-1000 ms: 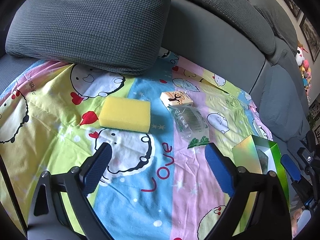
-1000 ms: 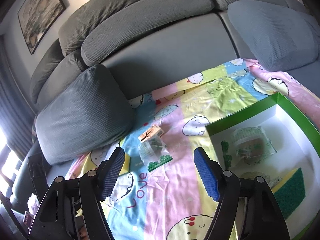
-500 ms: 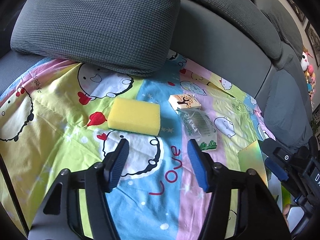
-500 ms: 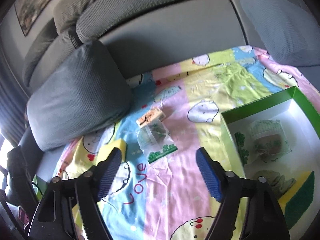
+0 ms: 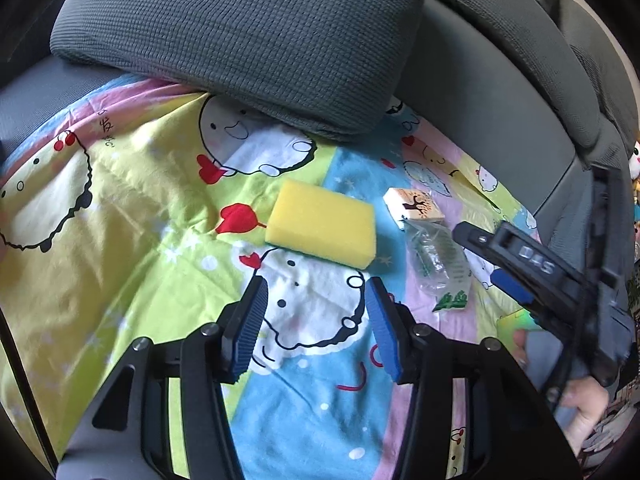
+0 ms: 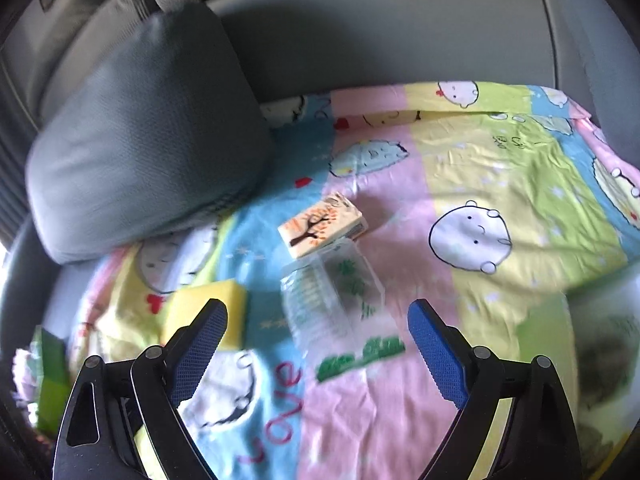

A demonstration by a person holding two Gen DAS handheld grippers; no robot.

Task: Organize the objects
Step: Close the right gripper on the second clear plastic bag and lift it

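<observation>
A yellow sponge (image 5: 322, 224) lies on the cartoon-print sheet (image 5: 120, 240), just beyond my left gripper (image 5: 316, 320), which is open and empty. To its right lie a small box with a tree picture (image 5: 412, 208) and a clear plastic packet with green print (image 5: 438, 268). My right gripper (image 6: 318, 344) is open and empty, low over the packet (image 6: 336, 300), with the tree box (image 6: 322, 226) behind it and the sponge (image 6: 208, 316) at its left finger. The right gripper also shows in the left wrist view (image 5: 520, 268).
A grey cushion (image 5: 240, 40) rests on the sheet's far side against the sofa back (image 5: 500, 92). The green box edge (image 6: 540, 328) is blurred at the right of the right wrist view. A green object (image 6: 50, 376) sits at the far left.
My left gripper's jaws have narrowed and it has moved closer to the sponge. My right gripper has swung left and down toward the clear packet, away from the green box.
</observation>
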